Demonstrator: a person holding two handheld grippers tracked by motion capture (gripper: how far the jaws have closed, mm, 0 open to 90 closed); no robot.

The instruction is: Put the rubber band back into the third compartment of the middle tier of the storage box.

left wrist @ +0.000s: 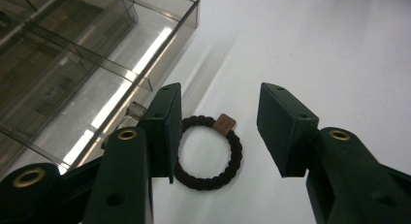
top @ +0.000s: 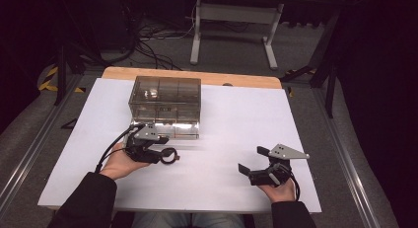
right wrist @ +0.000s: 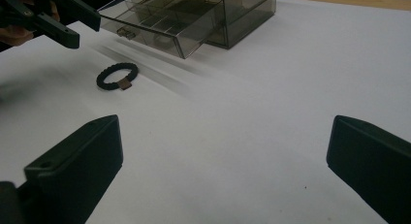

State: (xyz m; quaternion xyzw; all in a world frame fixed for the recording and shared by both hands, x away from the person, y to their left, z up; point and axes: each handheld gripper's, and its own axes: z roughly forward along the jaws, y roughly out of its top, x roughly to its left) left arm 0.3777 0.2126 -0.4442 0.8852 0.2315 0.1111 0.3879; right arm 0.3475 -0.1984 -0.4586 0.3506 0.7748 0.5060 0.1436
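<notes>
A black braided hair tie (top: 169, 155) with a small brown tag lies flat on the white table (top: 226, 119), just in front of a smoky clear drawer box (top: 165, 97). The box's bottom drawer (top: 173, 130) is pulled out. My left gripper (top: 162, 150) hovers over the tie with its jaws apart. In the left gripper view the hair tie (left wrist: 236, 151) lies below the gap of the left gripper (left wrist: 220, 95), and the left jaw covers its edge. My right gripper (top: 251, 159) is open over bare table at the front right, holding nothing.
In the right gripper view, the right gripper (right wrist: 225, 136) faces the hair tie (right wrist: 100, 80), the open drawer (right wrist: 165, 25) and the left gripper (right wrist: 77, 25) beyond. A wooden strip (top: 197, 76) edges the table's far side. Frame legs and cables stand on the floor behind.
</notes>
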